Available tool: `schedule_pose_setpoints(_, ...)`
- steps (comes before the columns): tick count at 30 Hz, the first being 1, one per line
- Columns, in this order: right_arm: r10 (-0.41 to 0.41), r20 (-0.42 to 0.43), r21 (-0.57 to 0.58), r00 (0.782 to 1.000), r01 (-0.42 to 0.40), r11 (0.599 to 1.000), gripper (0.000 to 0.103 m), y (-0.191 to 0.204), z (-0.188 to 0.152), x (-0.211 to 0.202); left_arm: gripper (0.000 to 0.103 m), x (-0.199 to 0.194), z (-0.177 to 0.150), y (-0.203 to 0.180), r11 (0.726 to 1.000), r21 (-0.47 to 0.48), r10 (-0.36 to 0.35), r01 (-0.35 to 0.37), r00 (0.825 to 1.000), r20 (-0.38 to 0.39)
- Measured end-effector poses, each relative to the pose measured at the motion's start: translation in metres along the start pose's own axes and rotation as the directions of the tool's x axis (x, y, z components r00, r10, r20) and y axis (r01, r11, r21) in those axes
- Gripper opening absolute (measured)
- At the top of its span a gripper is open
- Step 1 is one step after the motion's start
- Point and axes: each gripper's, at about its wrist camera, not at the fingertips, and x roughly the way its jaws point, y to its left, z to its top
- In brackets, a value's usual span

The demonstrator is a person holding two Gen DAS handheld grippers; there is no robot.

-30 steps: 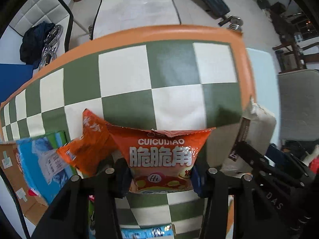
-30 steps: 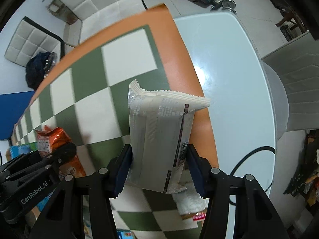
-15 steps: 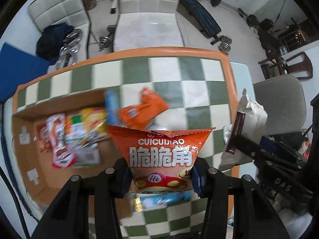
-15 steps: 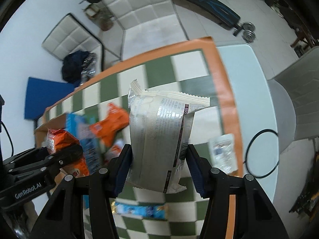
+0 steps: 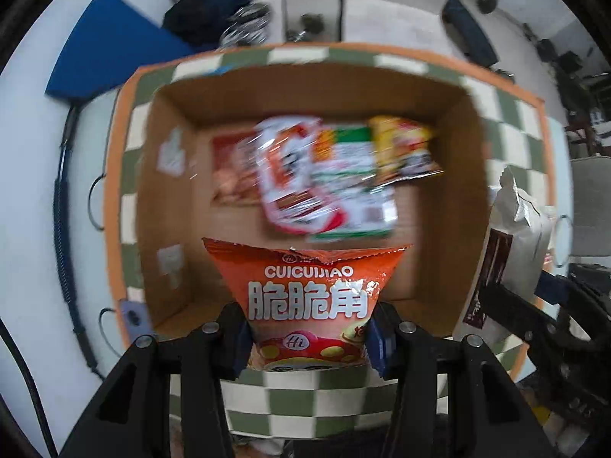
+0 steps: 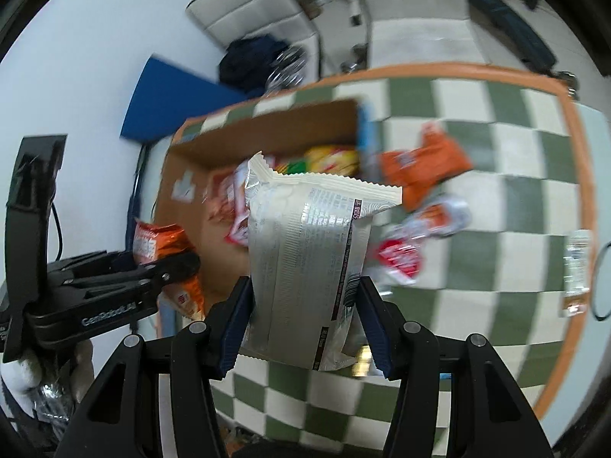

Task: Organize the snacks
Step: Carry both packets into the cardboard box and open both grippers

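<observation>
On the checkered table (image 5: pixel 290 400) sits a cardboard box (image 5: pixel 473 160); the left gripper (image 5: pixel 309 337) clamps an orange snack bag (image 5: pixel 309 290) over it, the right gripper (image 6: pixel 305 328) a white packet (image 6: pixel 309 252).

The cardboard box (image 5: pixel 462 175) was matt brown card, its walls plain and dull. Inside it lay glossy plastic snack packets (image 5: pixel 324 175). The orange chip bag (image 5: pixel 309 297) above it looked shiny film, the silver-white wrapper (image 6: pixel 305 267) beside it foil-like with crimped ends. The checkered tablecloth (image 6: pixel 496 175) under the box looked smooth.
</observation>
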Motion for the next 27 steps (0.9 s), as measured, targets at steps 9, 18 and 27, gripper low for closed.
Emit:
schedule_pose_setpoints(9,0.003,-0.061,-0.061,0.998,-0.007,0.998,0.057,0.065,-0.003,0.083,0.045,0.054,0.002,0.056,0.999,-0.035,0.005,-0.009,0.995,-0.098)
schedule_pose_setpoints(18,-0.027,-0.104,-0.098,0.994,0.017,0.995,0.058,0.087,0.004,0.128,0.045,0.082,0.008,0.081,0.999,-0.040,-0.009,0.003,0.988,-0.156)
schedule_pose_setpoints(27,-0.028,-0.147,-0.117,0.989,0.011,0.993,0.058,0.095,0.005,0.151,0.046,0.092,0.011,0.080,0.999,-0.029,-0.019,0.014,0.984,-0.177)
